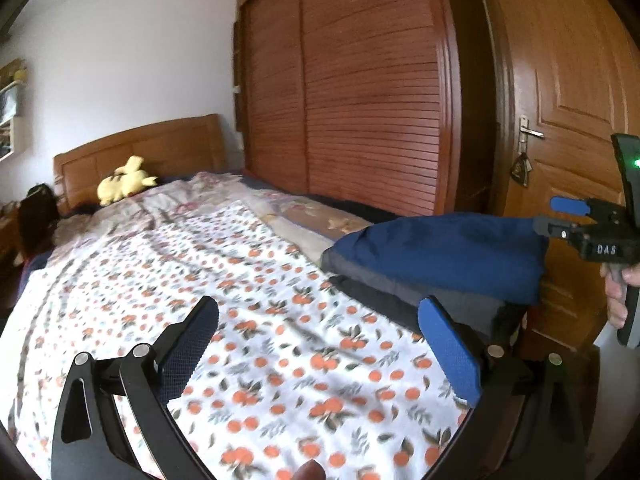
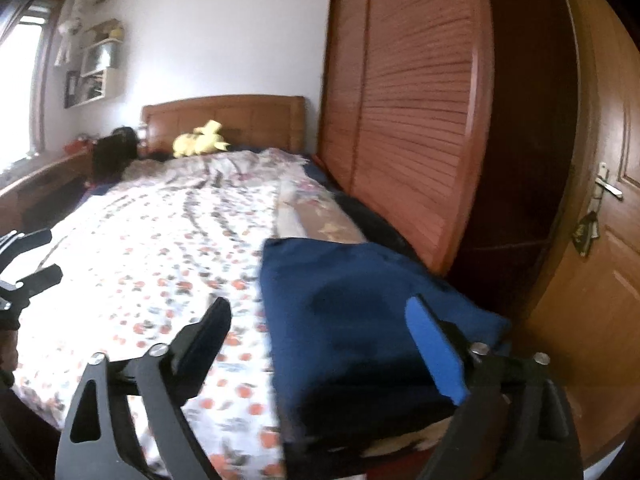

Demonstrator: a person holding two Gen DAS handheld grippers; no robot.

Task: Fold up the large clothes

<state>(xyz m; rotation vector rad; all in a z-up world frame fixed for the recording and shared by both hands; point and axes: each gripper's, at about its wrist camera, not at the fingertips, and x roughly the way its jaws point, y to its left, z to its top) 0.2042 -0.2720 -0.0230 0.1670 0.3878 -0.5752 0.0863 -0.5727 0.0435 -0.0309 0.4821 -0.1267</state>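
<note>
Nearby, wardrobe [image 2: 420, 120] flanks folded garment [image 2: 360, 320].

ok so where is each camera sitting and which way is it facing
Left wrist: on the left tool, facing up the bed toward the headboard; its open fingers, the right tool and a hand show.
Right wrist: on the right tool, over the blue garment; its open fingers show.
Shared: bed, garment, yellow plush, wardrobe, door.

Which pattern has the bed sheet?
White bed sheet printed with orange fruits and leaves; clearest in the left wrist view.
</note>
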